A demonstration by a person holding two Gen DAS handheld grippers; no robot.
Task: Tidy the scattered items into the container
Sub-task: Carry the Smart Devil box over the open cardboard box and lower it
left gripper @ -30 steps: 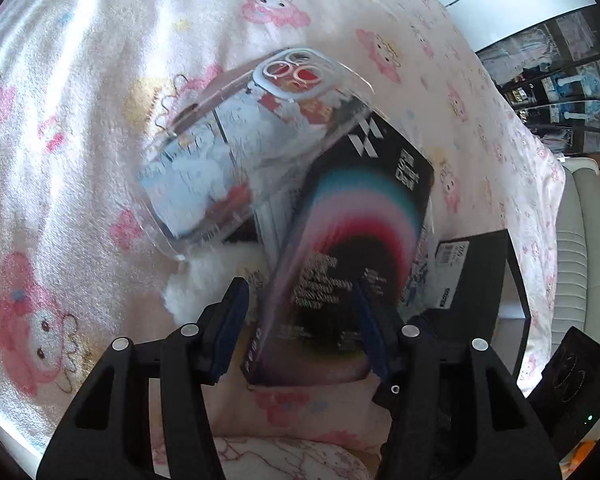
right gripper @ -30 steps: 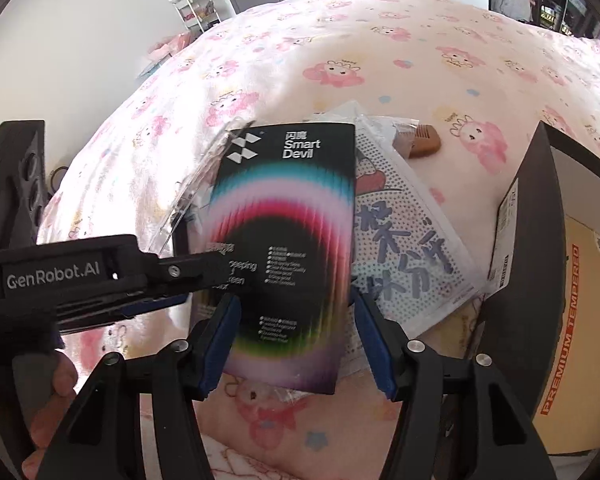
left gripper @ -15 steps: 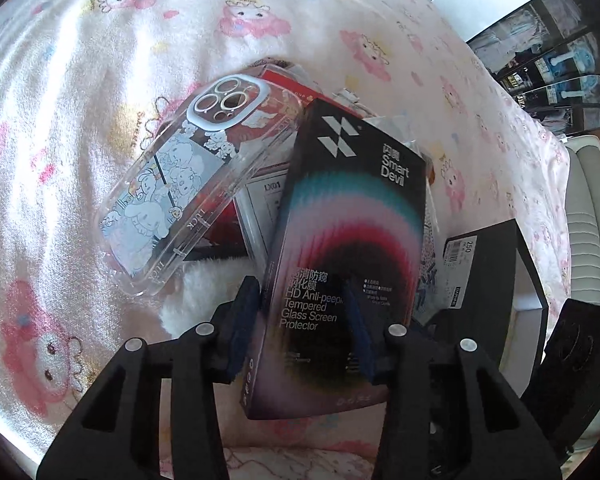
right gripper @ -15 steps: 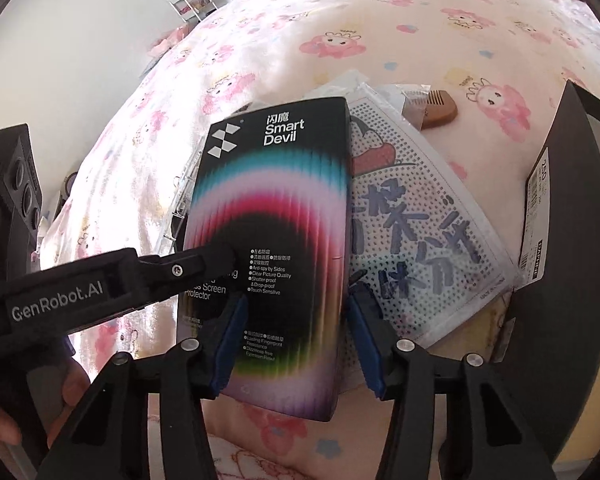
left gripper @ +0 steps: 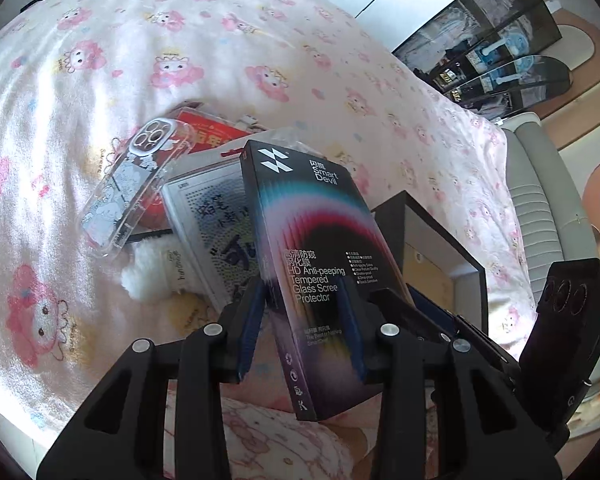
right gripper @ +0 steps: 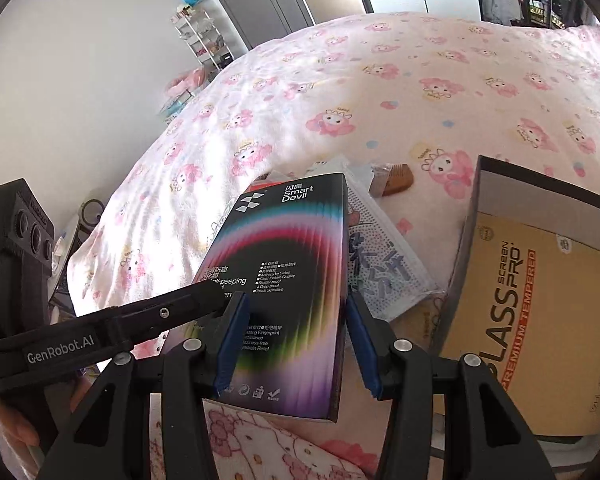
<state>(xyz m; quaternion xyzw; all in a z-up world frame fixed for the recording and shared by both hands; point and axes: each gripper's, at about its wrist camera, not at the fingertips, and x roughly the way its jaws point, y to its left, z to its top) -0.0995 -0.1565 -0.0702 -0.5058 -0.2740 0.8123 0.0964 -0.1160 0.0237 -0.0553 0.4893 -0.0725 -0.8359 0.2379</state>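
Both hand-held grippers grasp 1 object together: the left hand-held gripper [left gripper: 306,326] has just been closing and now clamps the long black cardboard screen-protector box with its rainbow arc [left gripper: 312,264], while the right hand-held gripper [right gripper: 296,340] pinches the same box across its lower part, blue pads [right gripper: 230,344] pressed to its side edges. The box is lifted clear of the pink cartoon-print bedspread [left gripper: 100,80], its long axis running away from both grippers and tilted upward. The open black cardboard container [right gripper: 466,248], already holding 1 tan glass-protector pack [right gripper: 540,320], lies just to the right, nearer the right hand-held gripper. On the bed I count 1 clear printed phone case [left gripper: 128,188], 1 dotted plastic pouch [left gripper: 216,216], 1 white fluffy piece [left gripper: 152,272], 1 red packet [left gripper: 208,132] and 1 wooden comb [right gripper: 396,178].
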